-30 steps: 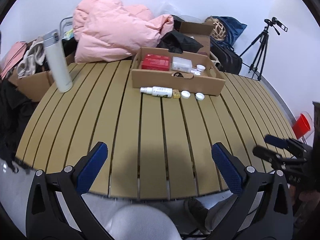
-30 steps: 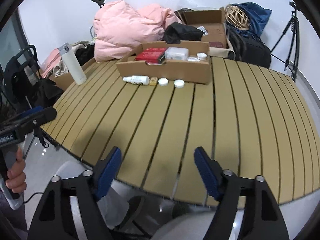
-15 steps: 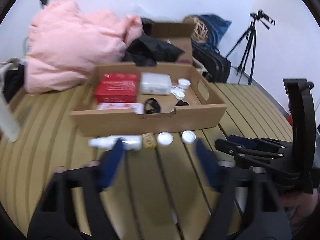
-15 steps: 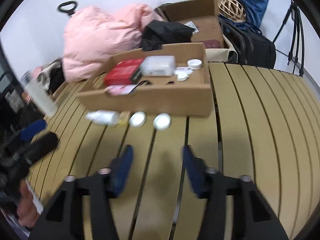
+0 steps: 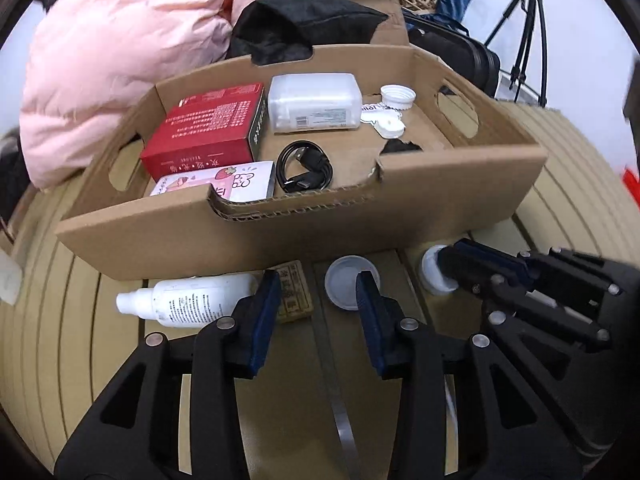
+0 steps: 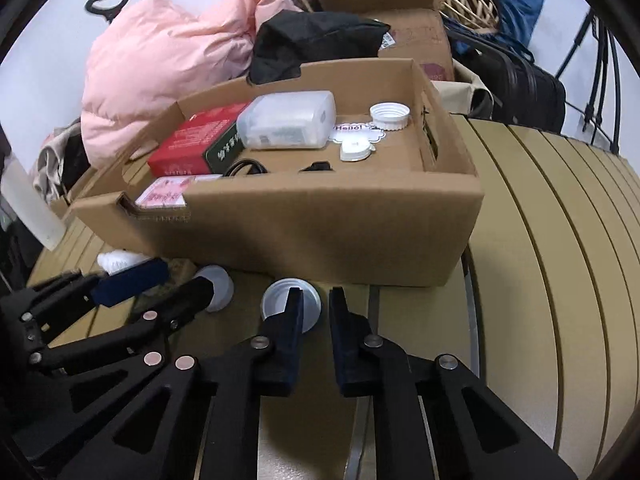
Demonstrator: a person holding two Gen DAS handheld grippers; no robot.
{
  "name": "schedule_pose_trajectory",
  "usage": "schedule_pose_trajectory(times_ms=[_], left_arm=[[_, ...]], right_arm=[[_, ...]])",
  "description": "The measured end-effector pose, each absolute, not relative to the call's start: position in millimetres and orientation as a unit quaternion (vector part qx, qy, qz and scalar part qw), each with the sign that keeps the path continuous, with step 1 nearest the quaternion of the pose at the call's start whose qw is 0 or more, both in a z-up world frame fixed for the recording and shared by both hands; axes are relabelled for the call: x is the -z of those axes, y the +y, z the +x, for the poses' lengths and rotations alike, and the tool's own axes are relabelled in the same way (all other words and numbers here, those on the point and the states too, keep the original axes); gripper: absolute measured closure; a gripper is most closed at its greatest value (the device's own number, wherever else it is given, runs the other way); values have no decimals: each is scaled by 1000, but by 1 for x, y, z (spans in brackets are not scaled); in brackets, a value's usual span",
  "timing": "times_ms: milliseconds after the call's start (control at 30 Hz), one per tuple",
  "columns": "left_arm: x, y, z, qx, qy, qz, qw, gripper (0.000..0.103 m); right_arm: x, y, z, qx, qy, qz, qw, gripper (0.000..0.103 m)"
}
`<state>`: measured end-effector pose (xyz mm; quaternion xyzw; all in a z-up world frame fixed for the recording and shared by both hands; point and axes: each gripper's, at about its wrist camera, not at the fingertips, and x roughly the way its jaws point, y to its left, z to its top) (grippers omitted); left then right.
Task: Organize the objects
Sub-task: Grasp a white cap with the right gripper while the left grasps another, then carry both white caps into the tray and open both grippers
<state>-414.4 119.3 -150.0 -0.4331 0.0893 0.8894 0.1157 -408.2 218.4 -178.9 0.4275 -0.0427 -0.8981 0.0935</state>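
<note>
A cardboard box (image 5: 304, 232) stands on the slatted table, holding a red box (image 5: 208, 128), a clear plastic case (image 5: 314, 102), a black cable (image 5: 304, 166) and white caps. In front of it lie a white spray bottle (image 5: 188, 298), a small tan block (image 5: 294, 292) and two white lids (image 5: 346, 280) (image 5: 432, 270). My left gripper (image 5: 316, 292) is open, its fingers either side of the tan block and left lid. My right gripper (image 6: 316, 304) is open but narrow, at the right lid (image 6: 284, 298); it also shows in the left wrist view (image 5: 480, 264).
A pink padded jacket (image 5: 120, 48) and black cloth (image 5: 296, 20) lie behind the box. A second cardboard box (image 6: 384, 0), a wicker ball, dark bags and a tripod (image 5: 528, 24) stand at the back right. Table slats (image 6: 540, 260) run to the right.
Both grippers have moved forward from the table's near edge to the box front. Both have narrowed their opening, the right one more.
</note>
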Motion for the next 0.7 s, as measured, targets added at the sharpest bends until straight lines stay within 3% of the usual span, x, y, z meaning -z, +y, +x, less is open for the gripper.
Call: schedule_pose_trajectory(times_ms=[33,167,233,467,700], left_arm=[[149,119,-412,-890,89,-433,115,69],[147,118,-398,-895,92,-425,105,98],[147,111,-397,-892,65,-432,118,103],[144,88,-367,-876,0,-460,145,103],[113,75,-338,-885,-19,-438,153,103]], right_arm=[[179,217,-407,898,-35,428,95,96],[179,219,-403,896,-40,430,108,97],[178,224,-399,894,-47,433,109,97],[177,253,-367,883,-117,438,122,98],[153,250,-349,891,-117,411,151,98]])
